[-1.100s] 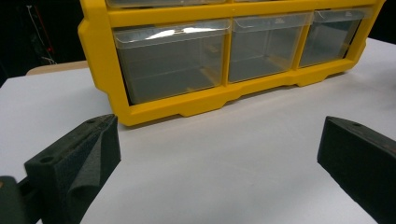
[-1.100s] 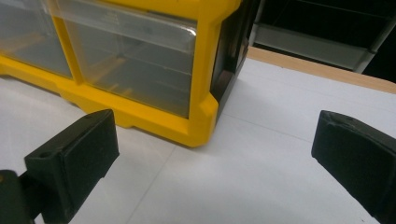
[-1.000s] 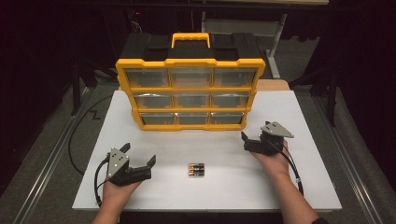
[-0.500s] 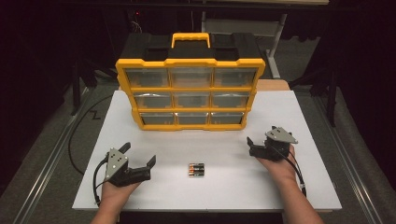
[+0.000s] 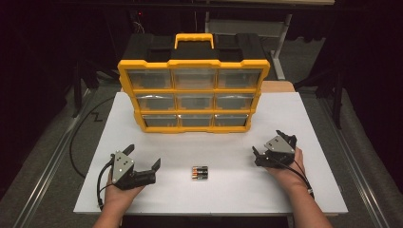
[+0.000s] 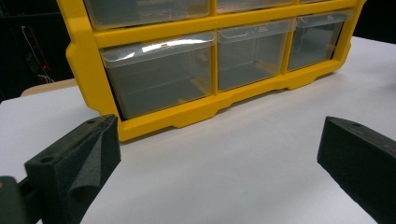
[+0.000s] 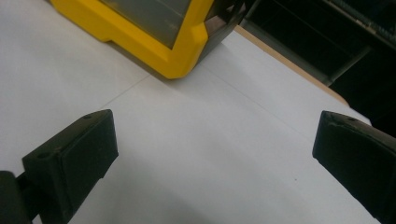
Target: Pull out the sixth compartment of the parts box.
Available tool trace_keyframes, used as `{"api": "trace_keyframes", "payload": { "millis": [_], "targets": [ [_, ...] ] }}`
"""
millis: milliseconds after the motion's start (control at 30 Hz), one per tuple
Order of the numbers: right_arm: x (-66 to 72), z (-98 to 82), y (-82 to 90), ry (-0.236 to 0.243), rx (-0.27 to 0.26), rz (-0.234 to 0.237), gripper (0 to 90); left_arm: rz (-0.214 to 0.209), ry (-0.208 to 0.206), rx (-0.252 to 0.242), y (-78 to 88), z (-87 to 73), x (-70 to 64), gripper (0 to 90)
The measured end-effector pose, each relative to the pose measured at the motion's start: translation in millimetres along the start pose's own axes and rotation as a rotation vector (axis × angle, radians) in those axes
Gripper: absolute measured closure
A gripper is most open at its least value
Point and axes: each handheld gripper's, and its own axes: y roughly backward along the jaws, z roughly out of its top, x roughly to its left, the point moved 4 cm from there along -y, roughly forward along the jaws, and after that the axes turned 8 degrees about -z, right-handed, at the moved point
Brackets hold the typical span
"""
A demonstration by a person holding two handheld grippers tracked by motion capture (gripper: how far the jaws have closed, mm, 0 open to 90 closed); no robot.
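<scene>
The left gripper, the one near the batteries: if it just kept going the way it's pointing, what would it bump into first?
Probably the yellow drawer cabinet. The left gripper has open jaws facing its bottom row of clear drawers, with bare white table between. Depth is hard to judge.

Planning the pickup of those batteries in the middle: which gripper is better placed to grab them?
Probably the left gripper: its open jaws point toward the batteries and sit slightly nearer. The right gripper is open too, but aimed at the organizer.

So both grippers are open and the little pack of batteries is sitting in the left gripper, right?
Not quite. Both grippers are open, but the small pack of batteries lies on the white table between the left gripper and right gripper, touching neither, as the high view shows.
</scene>
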Motion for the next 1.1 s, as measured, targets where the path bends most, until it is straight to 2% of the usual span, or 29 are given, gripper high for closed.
{"api": "trace_keyframes", "payload": {
  "millis": [33,100,167,233,267,300,333,500,533,633,700,733,833,867,900,1100],
  "targets": [
    [0.0,0.0,0.0,0.000,0.000,0.000,1.1,0.000,0.000,0.000,0.0,0.0,0.0,0.4],
    [1.4,0.0,0.1,0.033,-0.001,-0.013,1.1,0.000,0.001,-0.004,0.7,-0.1,0.0,0.4],
    [3.5,0.4,0.0,0.082,-0.008,-0.028,1.1,0.000,0.001,-0.002,0.6,-0.7,0.2,0.4],
    [7.2,1.7,0.2,0.163,-0.016,-0.052,1.1,-0.003,0.002,-0.001,-0.4,-0.9,0.0,0.4],
    [7.2,1.7,0.2,0.163,-0.016,-0.052,1.1,-0.003,0.002,-0.001,-0.4,-0.9,0.0,0.4],
    [9.3,3.1,0.8,0.210,-0.024,-0.066,1.3,-0.008,-0.001,-0.003,-0.5,-0.7,-0.8,0.4],
    [9.3,3.1,0.8,0.210,-0.024,-0.066,1.3,-0.008,-0.001,-0.003,-0.5,-0.7,-0.8,0.4],
    [14.3,5.8,2.1,0.329,-0.044,-0.105,1.3,-0.007,-0.002,-0.011,0.4,-0.2,-1.6,0.4],
    [14.3,5.8,2.1,0.329,-0.044,-0.105,1.3,-0.007,-0.002,-0.011,0.4,-0.2,-1.6,0.4],
    [16.7,8.4,4.2,0.395,-0.046,-0.131,1.4,-0.009,-0.006,-0.006,0.1,-0.5,-1.8,0.4],
    [18.6,11.5,6.5,0.406,-0.057,-0.139,1.4,-0.005,-0.007,-0.008,0.2,-0.4,-1.7,0.4],
    [18.2,13.2,7.6,0.437,-0.063,-0.148,1.4,-0.004,-0.006,-0.011,0.1,-0.3,-1.6,0.4],
    [21.0,16.1,9.5,0.477,-0.074,-0.164,1.6,-0.004,-0.006,-0.009,-0.1,-0.5,-1.5,0.4],
    [21.0,16.1,9.5,0.477,-0.074,-0.164,1.6,-0.004,-0.006,-0.009,-0.1,-0.5,-1.5,0.4],
    [22.6,17.1,9.6,0.506,-0.072,-0.164,1.6,-0.007,-0.008,-0.008,0.0,-0.5,-1.9,0.4],
    [26.2,18.5,10.2,0.579,-0.066,-0.198,1.6,-0.003,-0.010,-0.008,0.1,-0.4,-1.7,0.4]
  ]
}}
